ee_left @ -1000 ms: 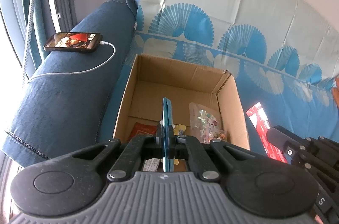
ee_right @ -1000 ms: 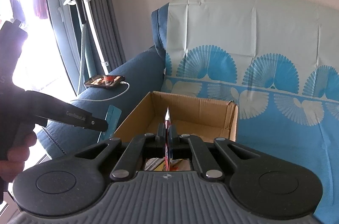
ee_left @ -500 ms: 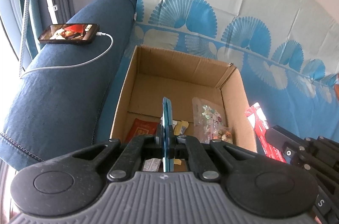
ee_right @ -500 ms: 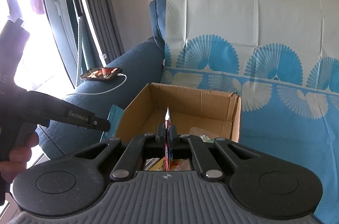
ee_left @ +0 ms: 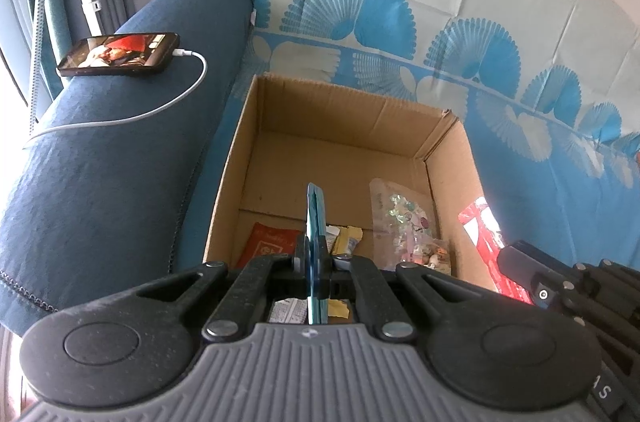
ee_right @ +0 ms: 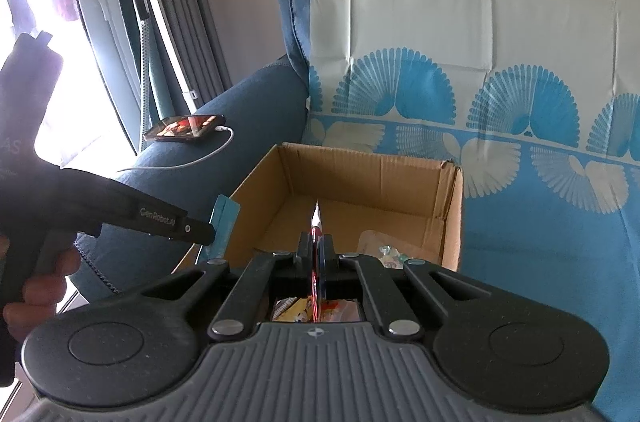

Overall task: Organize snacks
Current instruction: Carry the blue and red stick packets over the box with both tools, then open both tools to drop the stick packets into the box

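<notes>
Sofa cushions carry an open cardboard box. Left gripper clamps a teal packet, right gripper a red packet, above it; both probably light, pliable; grip edges.

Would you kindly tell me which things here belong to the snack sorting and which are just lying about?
Job:
- cardboard box
- blue packet in the left hand-held gripper
- red packet in the right hand-held gripper
- snacks in box: clear candy bag, red pouch

Lying about:
- phone
- charging cable
</notes>
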Demonstrator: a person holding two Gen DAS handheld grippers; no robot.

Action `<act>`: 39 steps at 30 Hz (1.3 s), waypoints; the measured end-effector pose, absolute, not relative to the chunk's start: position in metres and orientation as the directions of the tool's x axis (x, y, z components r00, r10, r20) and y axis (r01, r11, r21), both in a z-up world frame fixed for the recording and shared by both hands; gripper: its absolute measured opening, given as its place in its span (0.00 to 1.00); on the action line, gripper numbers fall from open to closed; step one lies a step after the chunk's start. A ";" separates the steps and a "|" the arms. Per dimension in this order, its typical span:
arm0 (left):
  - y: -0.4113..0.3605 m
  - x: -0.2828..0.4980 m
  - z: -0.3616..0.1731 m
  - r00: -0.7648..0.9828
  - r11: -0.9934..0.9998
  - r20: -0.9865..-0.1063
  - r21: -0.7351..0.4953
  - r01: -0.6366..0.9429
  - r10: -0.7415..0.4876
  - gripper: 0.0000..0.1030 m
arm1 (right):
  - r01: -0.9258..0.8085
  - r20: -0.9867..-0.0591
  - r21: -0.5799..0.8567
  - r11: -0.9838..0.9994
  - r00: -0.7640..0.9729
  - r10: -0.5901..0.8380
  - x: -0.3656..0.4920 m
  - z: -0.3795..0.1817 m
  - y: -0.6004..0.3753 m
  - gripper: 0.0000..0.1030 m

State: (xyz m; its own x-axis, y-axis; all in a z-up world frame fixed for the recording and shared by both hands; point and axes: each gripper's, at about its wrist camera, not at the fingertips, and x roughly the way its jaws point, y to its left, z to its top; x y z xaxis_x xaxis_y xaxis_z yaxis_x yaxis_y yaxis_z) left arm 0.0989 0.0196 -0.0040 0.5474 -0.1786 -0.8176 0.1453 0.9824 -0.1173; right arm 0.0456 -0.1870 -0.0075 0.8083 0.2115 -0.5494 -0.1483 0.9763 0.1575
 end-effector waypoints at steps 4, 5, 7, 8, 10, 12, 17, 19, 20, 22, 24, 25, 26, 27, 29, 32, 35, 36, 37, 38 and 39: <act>0.018 0.103 -0.010 0.537 0.983 -0.825 -0.113 0.147 -0.175 0.01 | -0.143 -0.559 0.163 0.976 0.802 0.211 0.051 -0.012 -0.189 0.03; 0.017 0.105 -0.012 0.534 0.983 -0.827 -0.111 0.149 -0.174 0.01 | -0.142 -0.562 0.164 0.976 0.800 0.210 0.053 -0.013 -0.189 0.03; 0.015 0.107 -0.014 0.531 0.983 -0.830 -0.107 0.150 -0.172 0.01 | -0.140 -0.566 0.166 0.976 0.797 0.211 0.055 -0.015 -0.189 0.03; 0.014 0.108 -0.015 0.529 0.983 -0.831 -0.106 0.151 -0.171 0.01 | -0.140 -0.568 0.167 0.976 0.795 0.211 0.056 -0.016 -0.189 0.03; 0.013 0.110 -0.018 0.523 0.983 -0.836 -0.102 0.151 -0.167 0.01 | -0.138 -0.572 0.169 0.976 0.793 0.211 0.059 -0.018 -0.189 0.03; 0.012 0.112 -0.020 0.520 0.984 -0.838 -0.097 0.152 -0.163 0.01 | -0.136 -0.575 0.171 0.976 0.791 0.211 0.061 -0.019 -0.189 0.03; 0.009 0.117 -0.026 0.511 0.984 -0.845 -0.086 0.154 -0.154 0.01 | -0.132 -0.582 0.174 0.976 0.786 0.210 0.066 -0.022 -0.189 0.03; 0.008 0.118 -0.029 0.506 0.985 -0.850 -0.083 0.151 -0.149 0.01 | -0.128 -0.583 0.174 0.977 0.786 0.206 0.067 -0.023 -0.189 0.03; 0.007 0.119 -0.030 0.504 0.985 -0.851 -0.080 0.151 -0.146 0.01 | -0.127 -0.584 0.174 0.977 0.785 0.206 0.068 -0.024 -0.189 0.03; 0.006 0.121 -0.034 0.499 0.986 -0.855 -0.072 0.151 -0.139 0.01 | -0.122 -0.587 0.172 0.978 0.785 0.201 0.070 -0.025 -0.189 0.03; 0.005 0.124 -0.038 0.494 0.987 -0.860 -0.065 0.149 -0.131 0.01 | -0.113 -0.592 0.170 0.979 0.783 0.193 0.073 -0.027 -0.188 0.03; 0.005 0.126 -0.040 0.489 0.987 -0.863 -0.062 0.147 -0.127 0.01 | -0.107 -0.594 0.171 0.979 0.782 0.189 0.074 -0.028 -0.188 0.03; 0.005 0.127 -0.042 0.486 0.987 -0.865 -0.061 0.146 -0.125 0.02 | -0.101 -0.596 0.169 0.980 0.781 0.183 0.075 -0.029 -0.189 0.03; 0.005 0.129 -0.045 0.478 0.987 -0.869 -0.061 0.151 -0.127 0.10 | -0.098 -0.599 0.167 0.981 0.781 0.180 0.076 -0.030 -0.190 0.06; 0.006 0.132 -0.049 0.452 0.987 -0.883 -0.065 0.145 -0.124 0.55 | -0.087 -0.609 0.173 0.981 0.774 0.176 0.080 -0.033 -0.191 0.08; 0.013 0.127 -0.047 0.478 0.994 -0.873 -0.065 0.090 -0.100 1.00 | -0.066 -0.623 0.185 0.981 0.764 0.169 0.082 -0.034 -0.194 0.51; 0.016 0.122 -0.044 0.478 0.995 -0.874 -0.047 0.090 -0.085 1.00 | -0.051 -0.612 0.168 0.984 0.777 0.145 0.075 -0.031 -0.195 0.63; 0.017 0.120 -0.044 0.464 0.995 -0.882 -0.048 0.090 -0.084 1.00 | -0.047 -0.616 0.170 0.984 0.774 0.143 0.073 -0.030 -0.195 0.67; 0.019 0.118 -0.043 0.455 0.995 -0.886 -0.053 0.085 -0.086 1.00 | -0.041 -0.618 0.173 0.984 0.774 0.141 0.070 -0.029 -0.196 0.70; 0.021 0.115 -0.042 0.453 0.995 -0.887 -0.057 0.080 -0.087 1.00 | -0.040 -0.617 0.176 0.984 0.774 0.142 0.067 -0.027 -0.196 0.71; 0.022 0.111 -0.041 0.453 0.995 -0.887 -0.058 0.076 -0.087 1.00 | -0.043 -0.616 0.175 0.984 0.775 0.144 0.063 -0.025 -0.195 0.74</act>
